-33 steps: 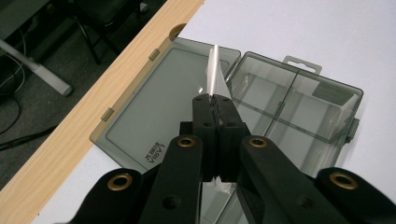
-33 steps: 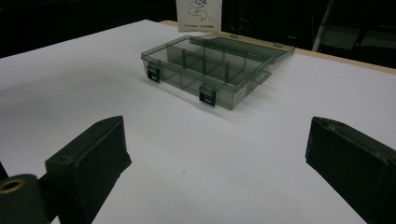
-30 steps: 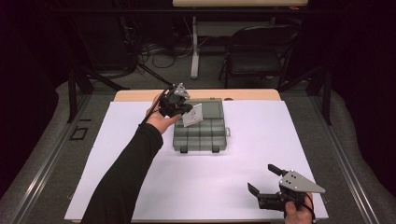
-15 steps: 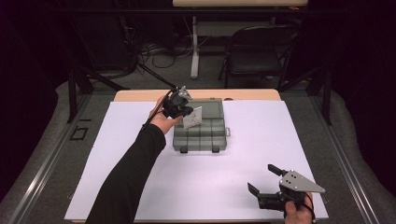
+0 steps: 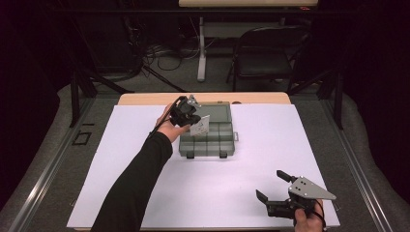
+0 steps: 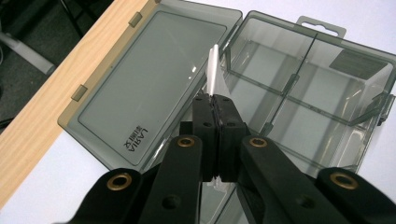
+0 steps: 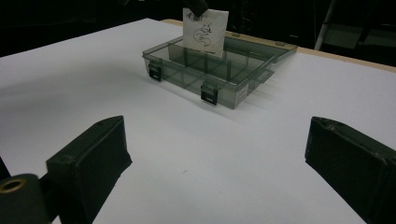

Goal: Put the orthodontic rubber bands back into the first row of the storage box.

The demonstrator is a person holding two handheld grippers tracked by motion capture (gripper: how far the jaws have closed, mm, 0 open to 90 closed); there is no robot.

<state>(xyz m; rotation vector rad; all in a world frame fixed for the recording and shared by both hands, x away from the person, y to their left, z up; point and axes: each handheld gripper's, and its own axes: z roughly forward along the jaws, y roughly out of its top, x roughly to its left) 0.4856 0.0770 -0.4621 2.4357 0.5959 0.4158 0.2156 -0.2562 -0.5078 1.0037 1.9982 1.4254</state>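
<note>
Nearest edge of the counter: right gripper [image 5: 271,196] sits low by the person's hand, jaws spread wide with bare white surface between them.
Right gripper view: looking between its own two black jaws, we get the organiser box [image 7: 219,77] side on, two dark latches on its near wall, and the card [image 7: 205,32] face on, a black drawn figure on white.
White sheet: it covers most of the counter [image 5: 251,174]; a strip of bare wood shows along the far edge.
Middle ground, high view: a dark-sleeved forearm reaches across to the left gripper [image 5: 186,114], which hangs over the box's left side.
Left gripper: jaws pressed together, pinching the card by its upper part.
Card in the high view: a small pale square [image 5: 199,125] hanging below the gripper, over the box's left compartments.
Left gripper view: here the card [image 6: 214,77] comes edge on, a thin white sliver rising from the clamped jaws; no drawing can be read from this side.
Box body: smoky clear plastic, split by dividers into compartments [image 6: 308,93]; those in sight hold nothing.
Card's lower edge: whether it touches the box floor, I can't tell.
Far side: the lid [image 6: 149,88] lies folded back flat, hinged to the body, reaching towards the wooden strip, with small lettering in one corner.
Beyond the counter: a dark folding chair [image 5: 263,58] and loose cables on the floor.
</note>
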